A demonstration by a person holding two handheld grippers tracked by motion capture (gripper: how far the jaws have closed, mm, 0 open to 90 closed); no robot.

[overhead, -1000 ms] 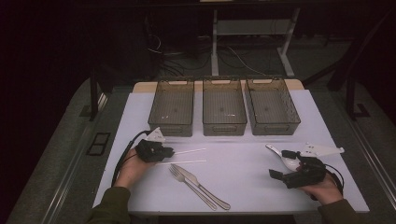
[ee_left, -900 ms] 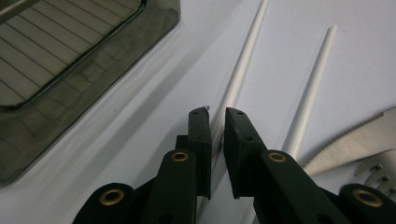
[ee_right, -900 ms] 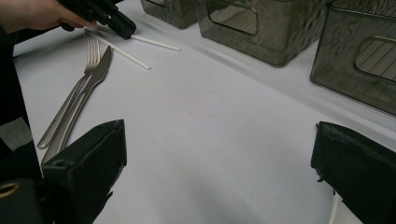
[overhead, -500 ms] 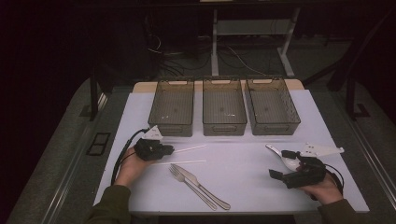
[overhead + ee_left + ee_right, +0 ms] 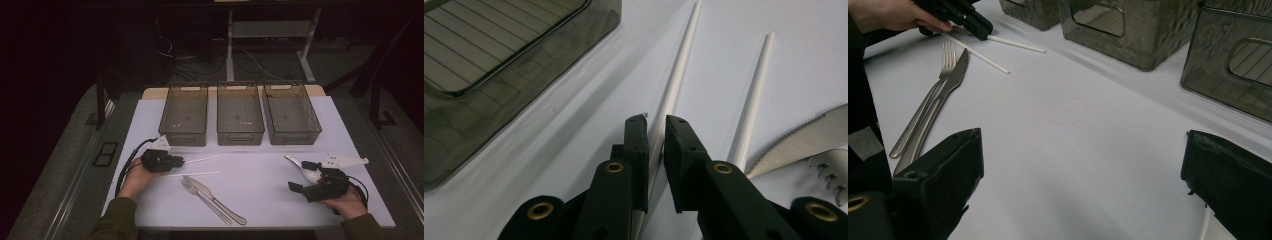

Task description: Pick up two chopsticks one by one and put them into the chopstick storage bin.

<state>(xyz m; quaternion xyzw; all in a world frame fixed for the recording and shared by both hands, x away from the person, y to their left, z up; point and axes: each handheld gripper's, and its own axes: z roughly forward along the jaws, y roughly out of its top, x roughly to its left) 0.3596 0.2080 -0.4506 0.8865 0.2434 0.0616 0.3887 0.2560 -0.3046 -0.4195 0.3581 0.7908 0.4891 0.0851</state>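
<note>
Here, nearest me, the fork (image 5: 201,194) and knife (image 5: 216,195) lie mid-surface; the right tool (image 5: 306,176) hangs wide open, empty; left, the left tool (image 5: 175,161) pinches one white stick (image 5: 202,159), which might pivot or slip, knocking its twin (image 5: 192,174); beyond, three bins (image 5: 240,137) crowd the far edge

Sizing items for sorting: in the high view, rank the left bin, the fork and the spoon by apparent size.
1. Left bin, clearly largest.
2. Fork.
3. Spoon, though the right claw covers part of it, so its rank under the fork is unsure.
</note>
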